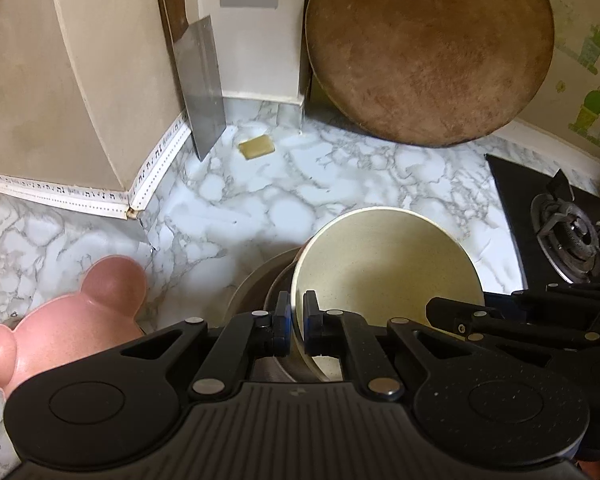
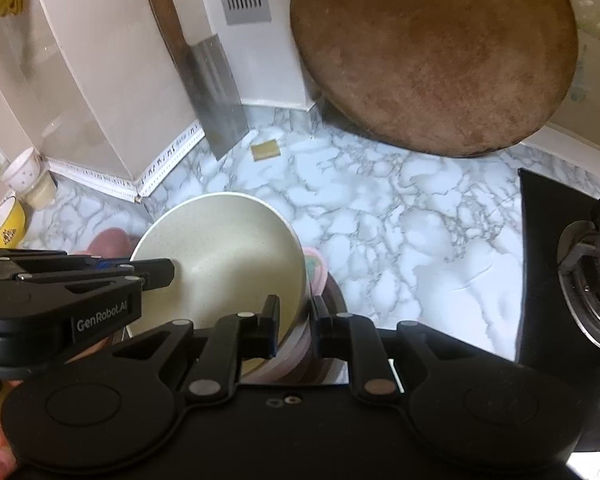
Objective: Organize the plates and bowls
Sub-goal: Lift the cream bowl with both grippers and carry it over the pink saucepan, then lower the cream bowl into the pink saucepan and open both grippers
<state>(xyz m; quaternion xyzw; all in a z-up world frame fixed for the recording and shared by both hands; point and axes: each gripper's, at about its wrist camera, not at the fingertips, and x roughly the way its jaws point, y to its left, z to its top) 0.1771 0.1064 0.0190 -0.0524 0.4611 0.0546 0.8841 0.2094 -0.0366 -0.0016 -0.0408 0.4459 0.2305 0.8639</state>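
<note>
A cream bowl (image 1: 384,264) sits tilted on a stack of dishes; it also shows in the right wrist view (image 2: 228,248). My left gripper (image 1: 297,320) is shut on the bowl's left rim. My right gripper (image 2: 295,320) straddles the bowl's right rim with its jaws a little apart, over a pink dish (image 2: 316,276) and a dark plate (image 2: 336,300) below. A grey plate (image 1: 256,284) lies under the bowl. A pink bear-shaped plate (image 1: 64,320) lies on the counter to the left.
Marble counter (image 1: 260,200). A cleaver (image 1: 202,88) leans in the back corner, a round wooden board (image 1: 428,48) against the back wall, a small sponge (image 1: 256,147) between them. Gas hob (image 1: 568,232) at right. Cups (image 2: 20,184) and a yellow bowl (image 2: 4,220) at far left.
</note>
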